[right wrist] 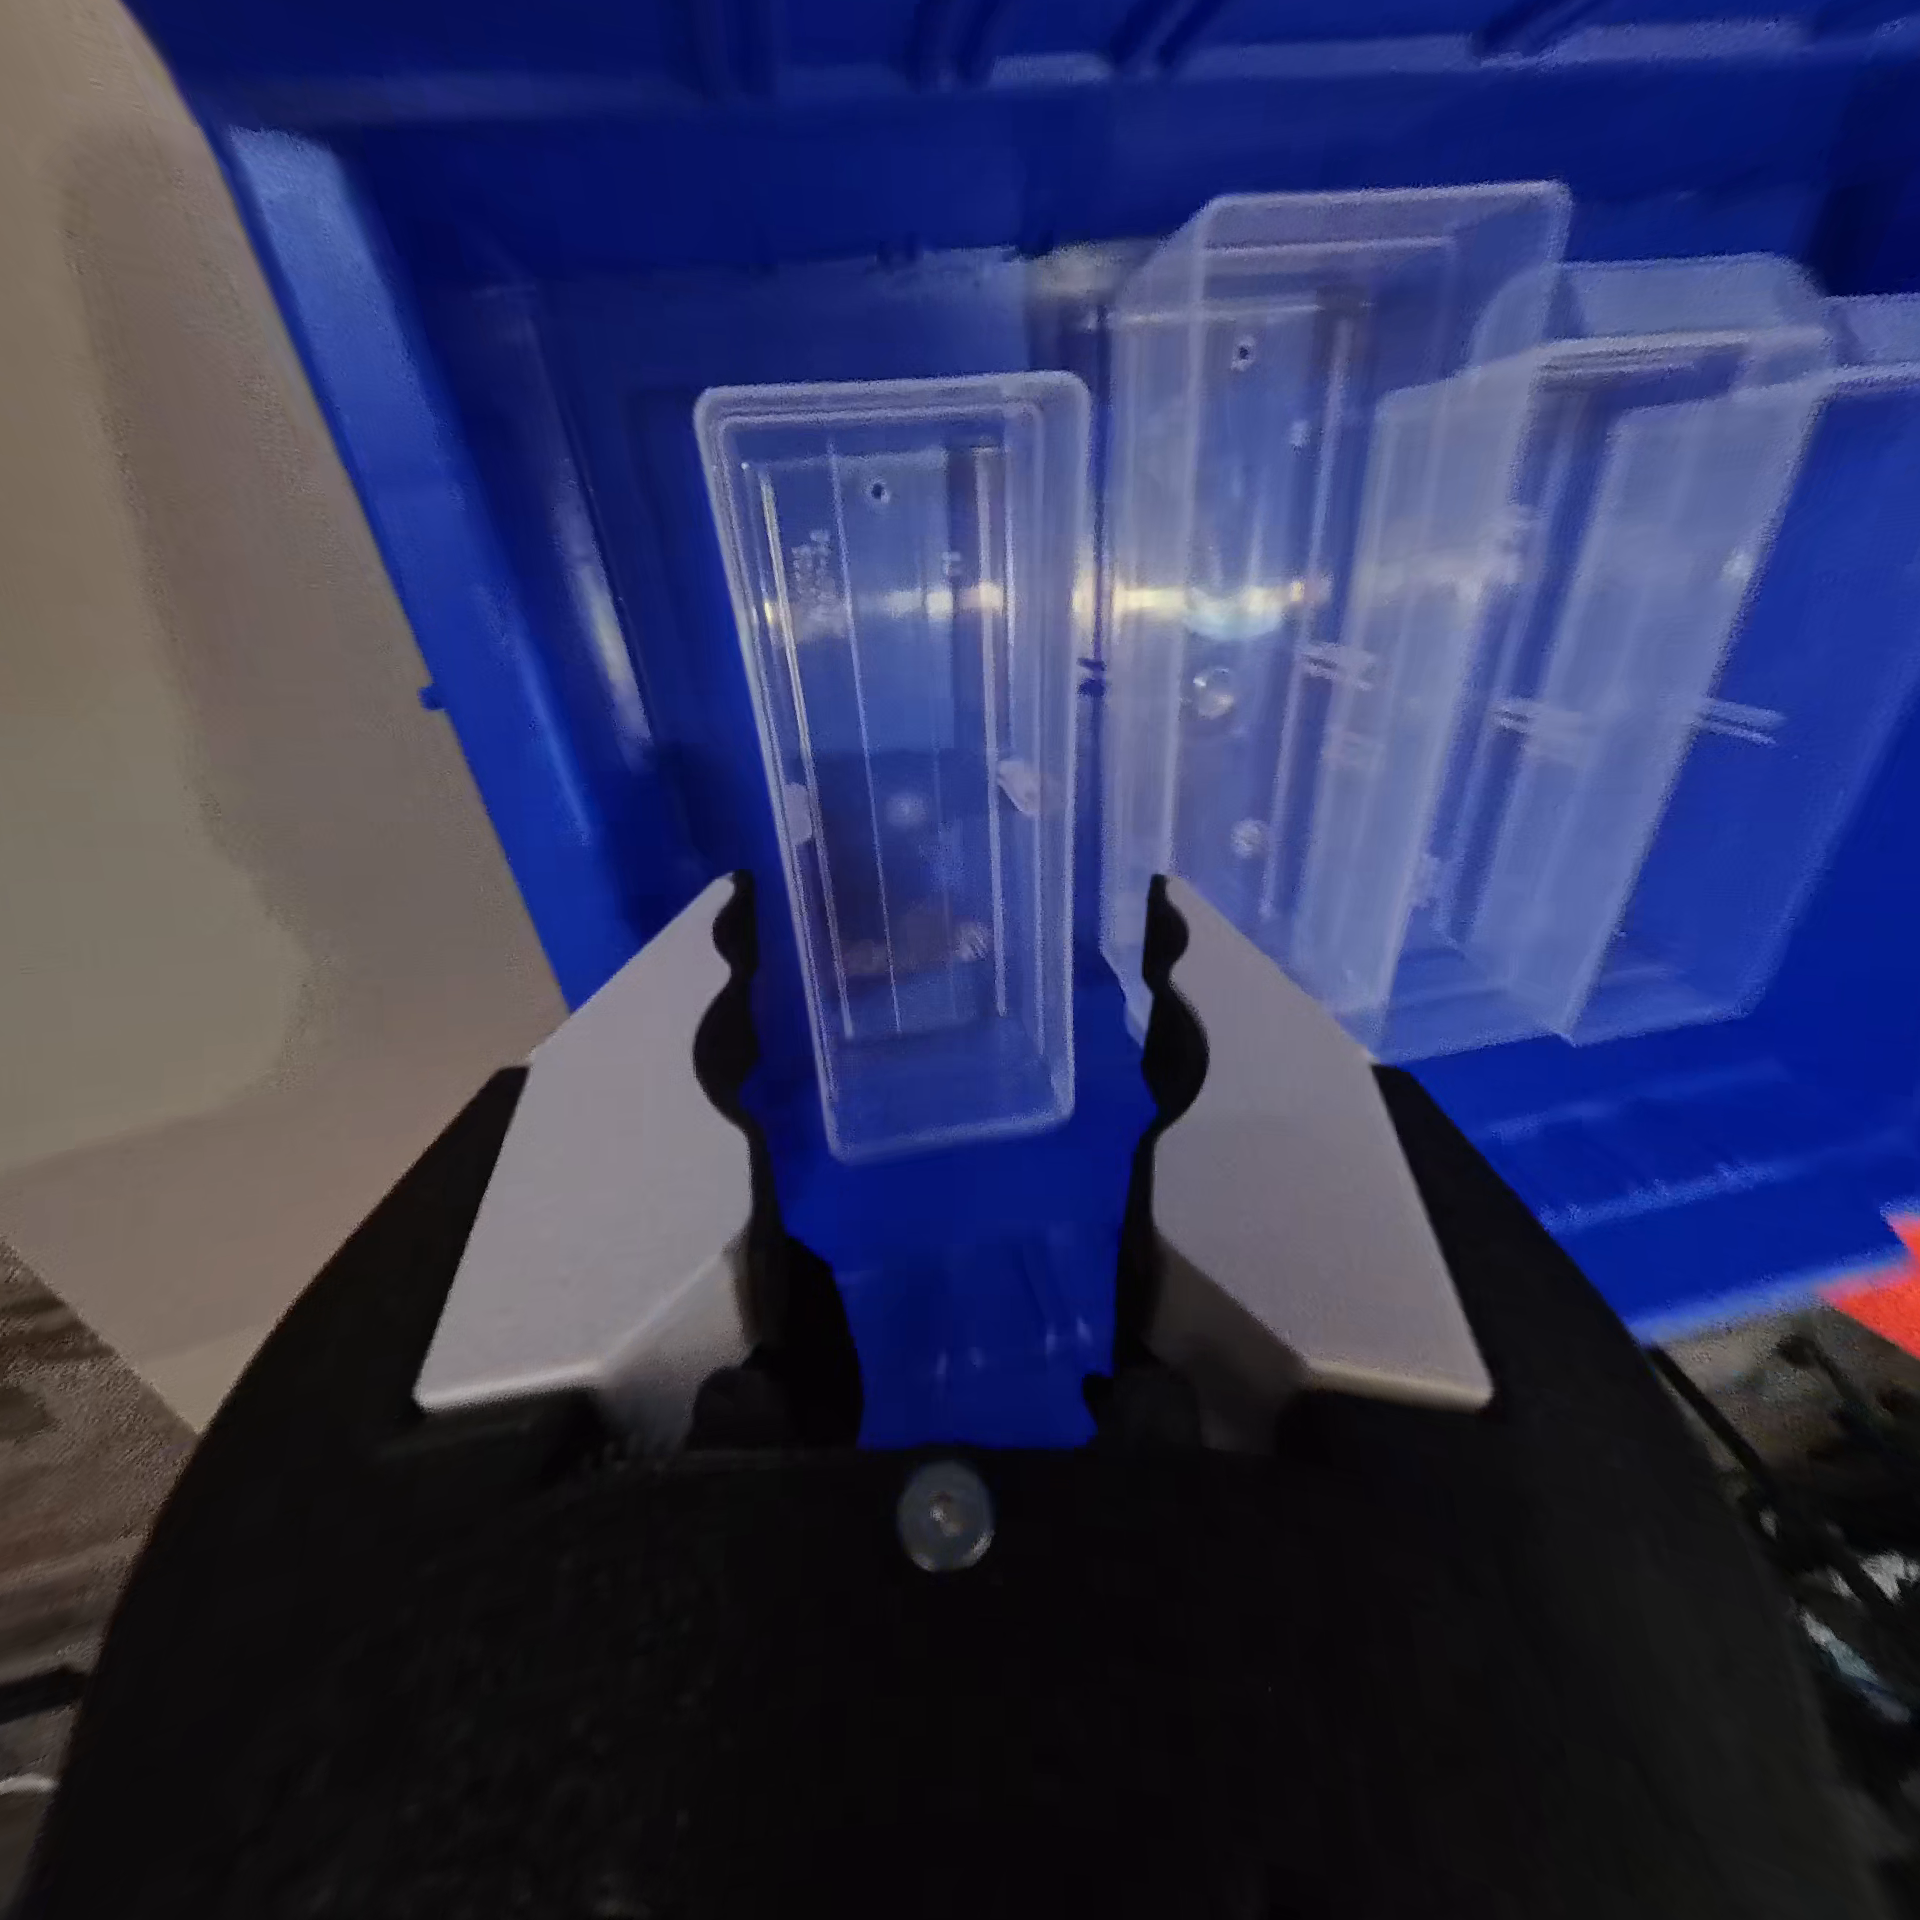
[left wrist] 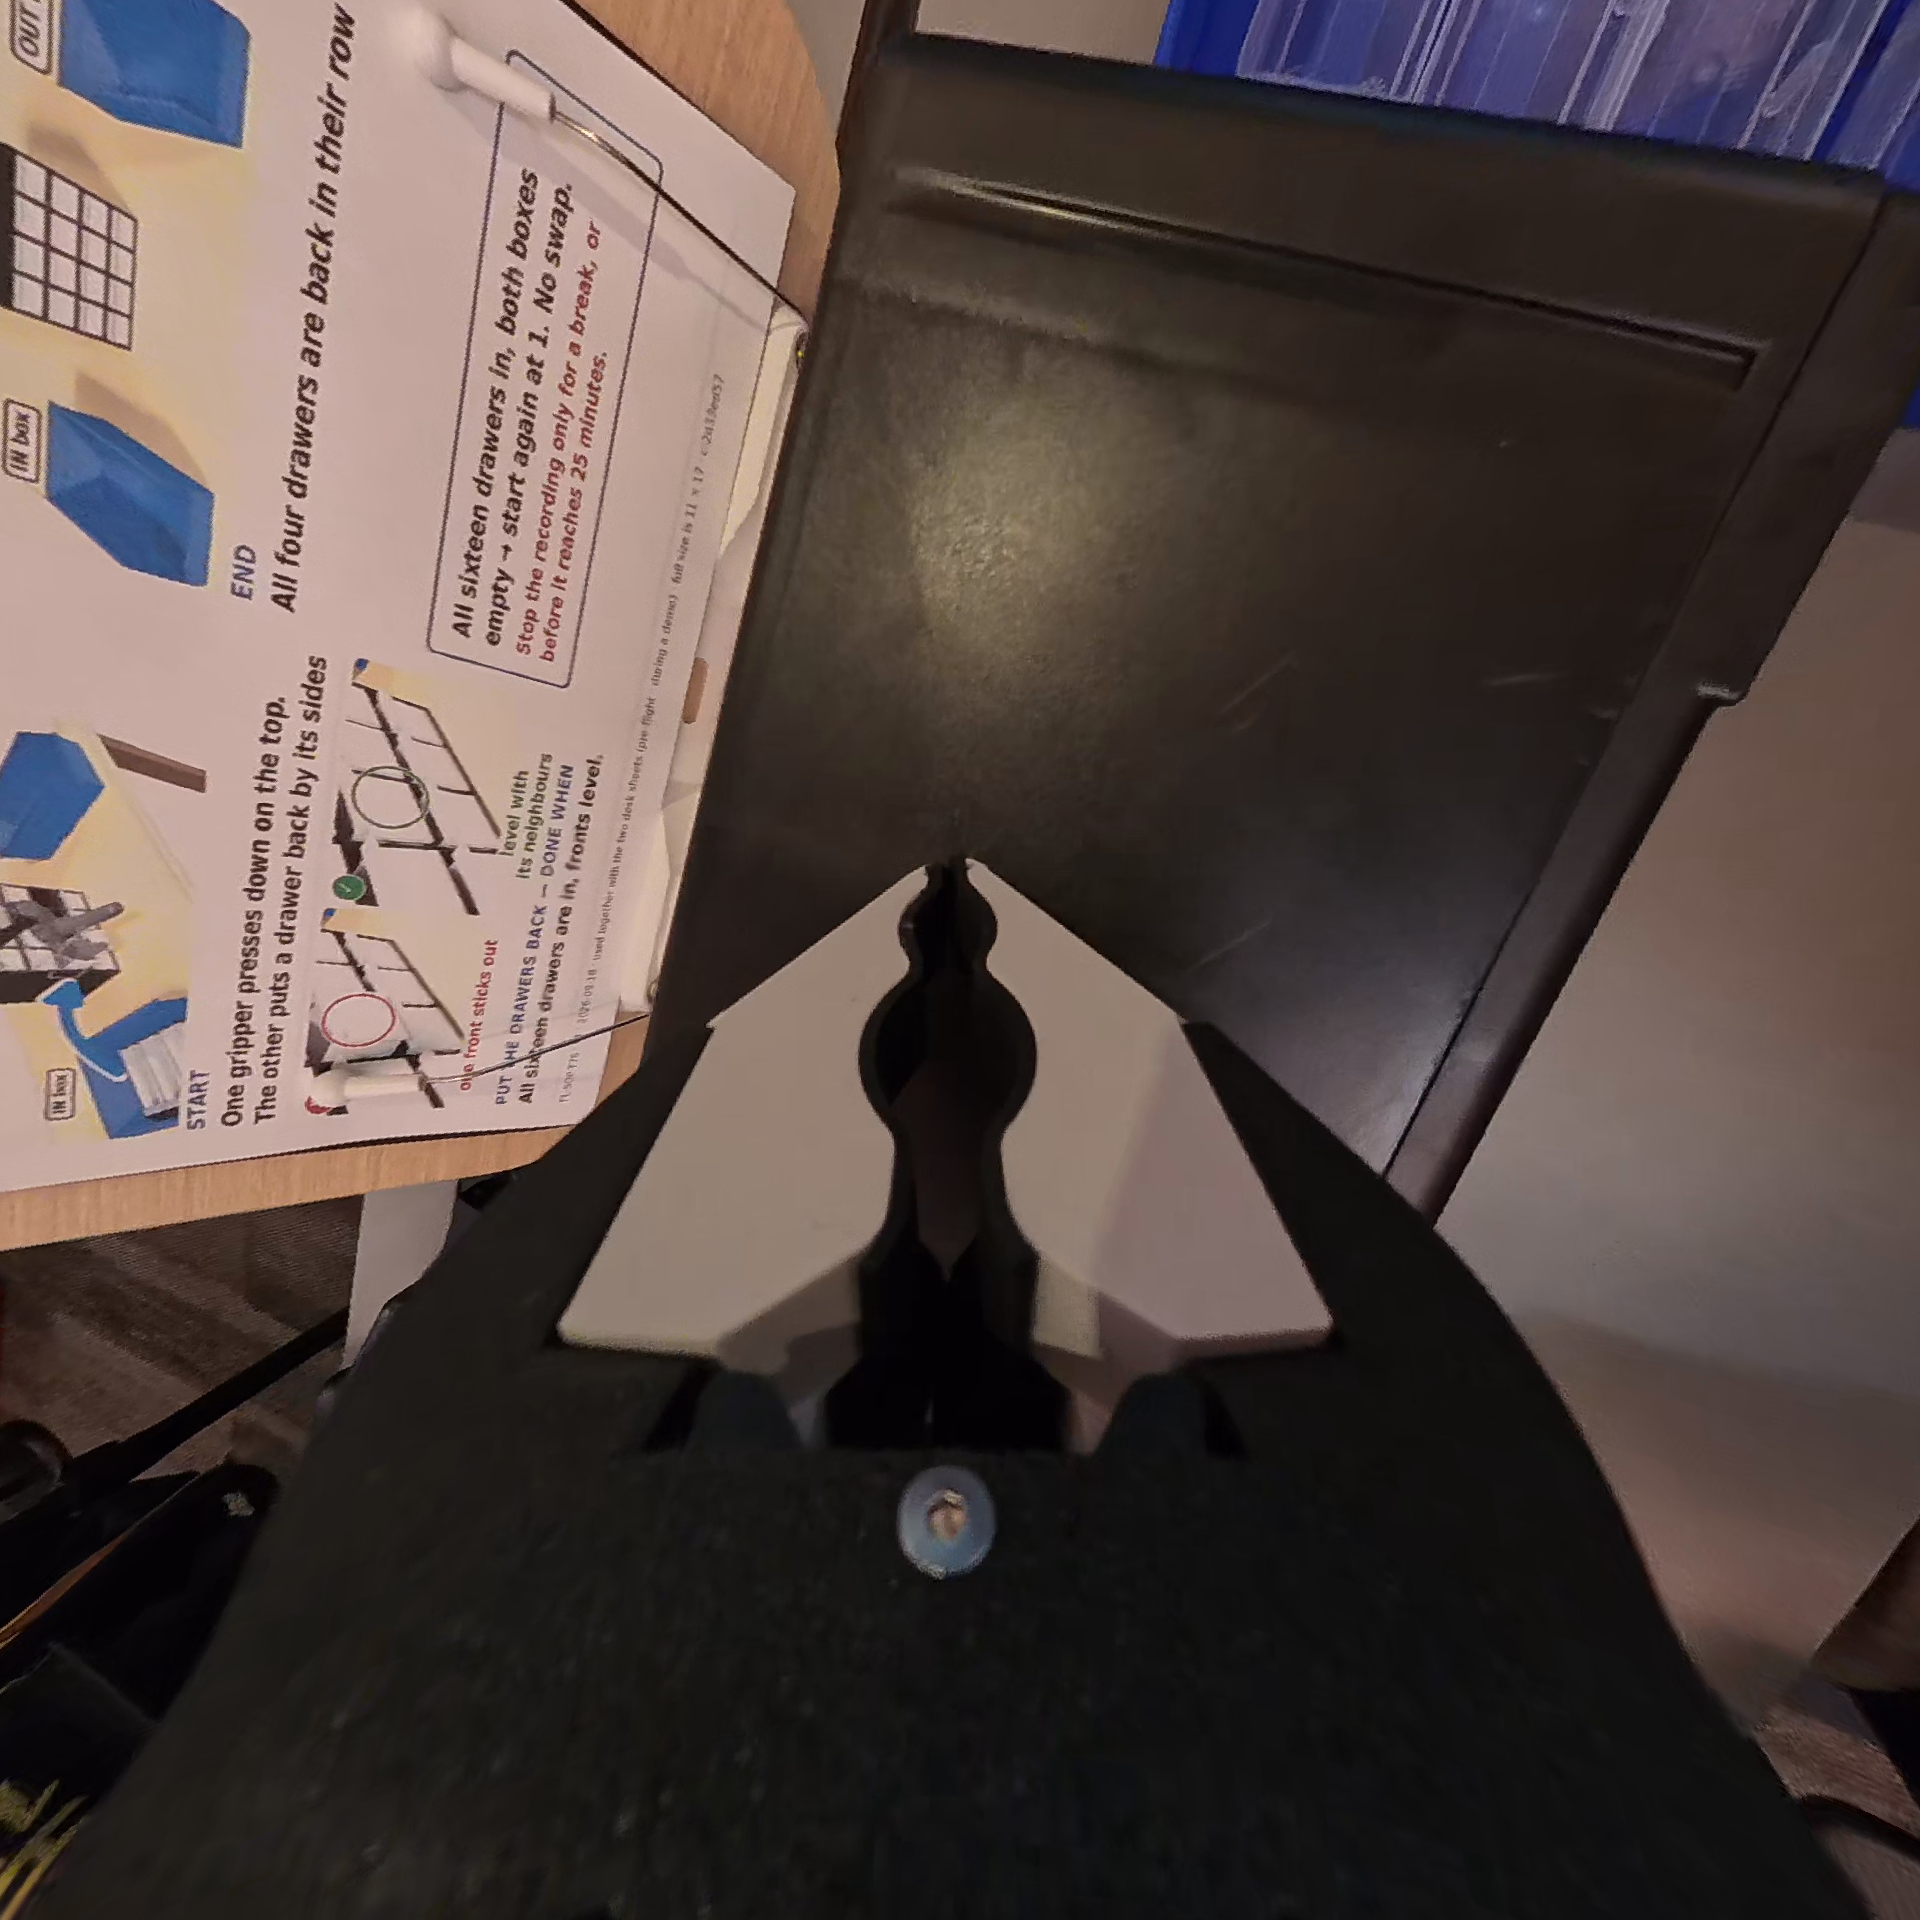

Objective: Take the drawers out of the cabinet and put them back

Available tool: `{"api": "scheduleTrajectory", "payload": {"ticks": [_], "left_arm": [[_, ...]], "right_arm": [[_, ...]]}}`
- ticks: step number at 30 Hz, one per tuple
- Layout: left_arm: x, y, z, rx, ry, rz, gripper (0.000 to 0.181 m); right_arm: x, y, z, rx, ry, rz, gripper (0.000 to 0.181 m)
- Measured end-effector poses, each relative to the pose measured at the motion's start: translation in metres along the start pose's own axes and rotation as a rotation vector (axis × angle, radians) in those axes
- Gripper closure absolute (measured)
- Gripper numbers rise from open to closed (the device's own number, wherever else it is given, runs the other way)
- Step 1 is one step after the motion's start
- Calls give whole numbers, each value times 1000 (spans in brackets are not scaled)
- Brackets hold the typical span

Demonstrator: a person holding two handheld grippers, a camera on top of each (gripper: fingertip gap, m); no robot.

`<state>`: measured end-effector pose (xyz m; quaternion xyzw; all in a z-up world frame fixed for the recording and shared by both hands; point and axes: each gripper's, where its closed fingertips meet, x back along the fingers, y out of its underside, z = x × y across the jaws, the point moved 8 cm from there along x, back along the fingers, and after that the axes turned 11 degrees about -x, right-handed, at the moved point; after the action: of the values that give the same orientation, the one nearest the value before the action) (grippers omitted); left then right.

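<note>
Here, nearest the right wrist camera, the right gripper [right wrist: 940, 914] is spread wide, holding nothing, its fingers flanking a clear plastic rectangular drawer [right wrist: 902, 758] without visibly touching it. Whether it is reaching in or letting go cannot be told. Beyond and to the right, at least two more clear plastic drawers [right wrist: 1309, 582] lie together against the wall of a blue plastic bin [right wrist: 436, 540].

In the left wrist view, the left gripper [left wrist: 948, 871] is pressed together with nothing between its fingers, its tip resting on or just above the flat black plastic top of the cabinet [left wrist: 1195, 520]. Contact is hard to confirm. Left of the cabinet, a printed instruction sheet [left wrist: 364, 520] lies on the wooden tabletop [left wrist: 727, 94]. Past the cabinet's far edge, more of the blue bin with pale drawers is visible.

Progress, as a judgement: several drawers are out of the cabinet and in the bin, so removal is at least partly done. Whether this moment belongs to taking out or to putting back is unclear.

Hidden: the cabinet front and its slots are out of view, so the count of drawers inside is unknown. The rightmost drawers are blurred and overlapping, and the bin's edges are cut off.
</note>
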<state>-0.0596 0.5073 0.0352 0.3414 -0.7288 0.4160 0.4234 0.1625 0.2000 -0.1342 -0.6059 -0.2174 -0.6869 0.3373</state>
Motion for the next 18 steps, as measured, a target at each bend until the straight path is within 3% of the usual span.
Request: {"api": "scheduleTrajectory", "payload": {"ticks": [2, 5, 7, 9, 13, 14, 18], "left_arm": [[0, -1, 2, -13, -32, -16, 181], [0, -2, 7, -36, -91, -32, 181], [0, -1, 9, -39, -128, -21, 181], [0, 0, 12, -42, -174, 6, 181], [6, 9, 27, 27, -266, 78, 175], [14, 12, 34, 73, -289, 131, 167], [59, 39, 94, 240, -381, 411, 172]], "right_arm": [[33, -6, 0, -62, 92, 56, 108], [98, -24, -11, -212, 258, 316, 109], [134, -27, -25, -377, 392, 460, 107], [152, -29, -53, -585, 416, 575, 109], [129, -33, -121, -922, 384, 747, 111], [117, -33, -136, -995, 360, 791, 119], [70, -26, -188, -1263, 151, 946, 132]]}}
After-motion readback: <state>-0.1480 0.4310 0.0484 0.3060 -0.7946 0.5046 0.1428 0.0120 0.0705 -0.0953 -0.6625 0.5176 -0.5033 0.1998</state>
